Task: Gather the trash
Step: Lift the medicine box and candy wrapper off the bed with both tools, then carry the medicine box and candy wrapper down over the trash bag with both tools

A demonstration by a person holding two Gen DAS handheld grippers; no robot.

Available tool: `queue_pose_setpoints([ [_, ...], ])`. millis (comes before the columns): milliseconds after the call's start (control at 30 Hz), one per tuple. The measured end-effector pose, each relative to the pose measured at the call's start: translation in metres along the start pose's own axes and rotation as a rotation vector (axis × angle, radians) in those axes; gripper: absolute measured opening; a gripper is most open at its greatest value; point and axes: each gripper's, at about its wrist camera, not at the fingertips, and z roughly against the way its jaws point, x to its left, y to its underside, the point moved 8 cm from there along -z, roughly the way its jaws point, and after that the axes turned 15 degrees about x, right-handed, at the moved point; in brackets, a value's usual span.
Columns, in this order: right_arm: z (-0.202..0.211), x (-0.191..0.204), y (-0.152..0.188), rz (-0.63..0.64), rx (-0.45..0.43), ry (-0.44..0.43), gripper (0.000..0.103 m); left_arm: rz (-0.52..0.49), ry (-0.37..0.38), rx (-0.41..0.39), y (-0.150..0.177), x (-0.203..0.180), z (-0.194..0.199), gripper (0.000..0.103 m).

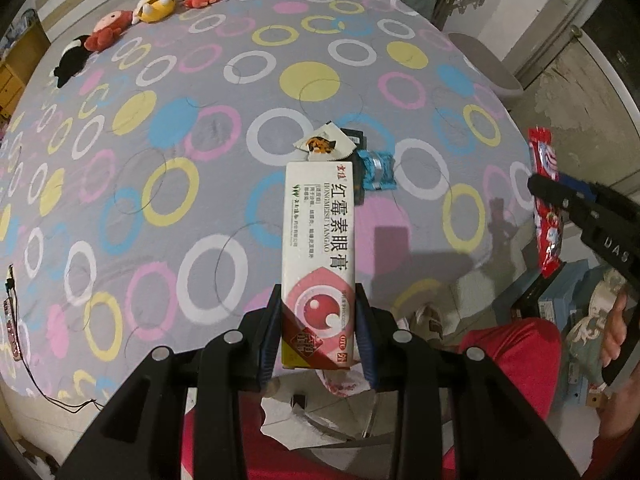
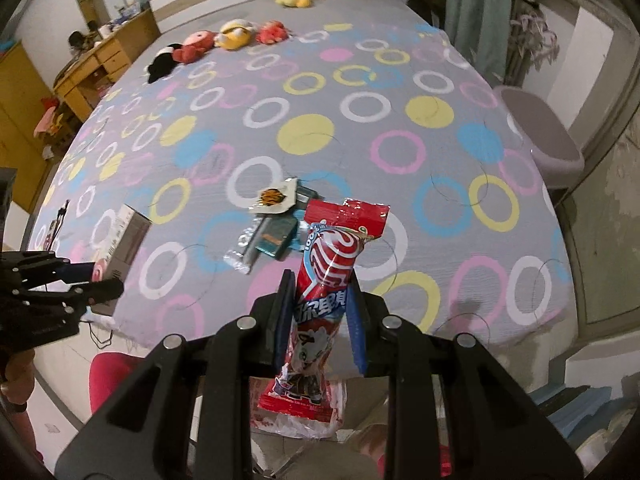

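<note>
Trash in grip: white-and-red cardboard ointment box, red-and-white plastic snack wrapper.
Left gripper: jaws clamped on the box's lower end, above the bed.
Right gripper: jaws pinched on the wrapper's middle.
Trash on bed: torn white sachet, blue foil packets, lying together.
Bed: grey sheet with coloured rings; plush toys at far end.

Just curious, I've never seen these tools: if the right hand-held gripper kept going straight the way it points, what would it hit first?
Probably the bedspread, near the teal packet among the leftover wrappers; depth is hard to judge. The right hand-held gripper already clamps a red candy wrapper.
</note>
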Motion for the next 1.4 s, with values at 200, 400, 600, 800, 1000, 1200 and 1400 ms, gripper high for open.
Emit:
queue_pose_setpoints([
  [200,0.014,0.028,0.021,0.06,-0.016,-0.016,0.025,0.004,0.003,0.009,0.033,-0.009,-0.002,0.033],
  [400,0.022,0.048,0.046,0.103,-0.019,-0.013,0.025,-0.004,0.007,-0.003,0.059,-0.019,-0.001,0.033],
  [600,0.023,0.063,0.072,0.125,-0.009,-0.008,0.025,-0.02,0.015,-0.008,0.076,-0.029,-0.004,0.033],
  [800,0.017,0.073,0.099,0.132,0.007,-0.006,0.025,-0.023,0.022,-0.014,0.094,-0.04,-0.014,0.033],
  [1000,0.008,0.084,0.127,0.124,0.016,-0.015,0.025,-0.014,0.015,-0.018,0.113,-0.046,-0.026,0.033],
  [1200,-0.002,0.09,0.147,0.114,0.026,-0.024,0.025,-0.023,0.024,-0.006,0.129,-0.054,-0.039,0.033],
  [1400,-0.01,0.092,0.163,0.112,0.032,-0.026,0.025,-0.033,0.018,0.006,0.139,-0.062,-0.055,0.033],
])
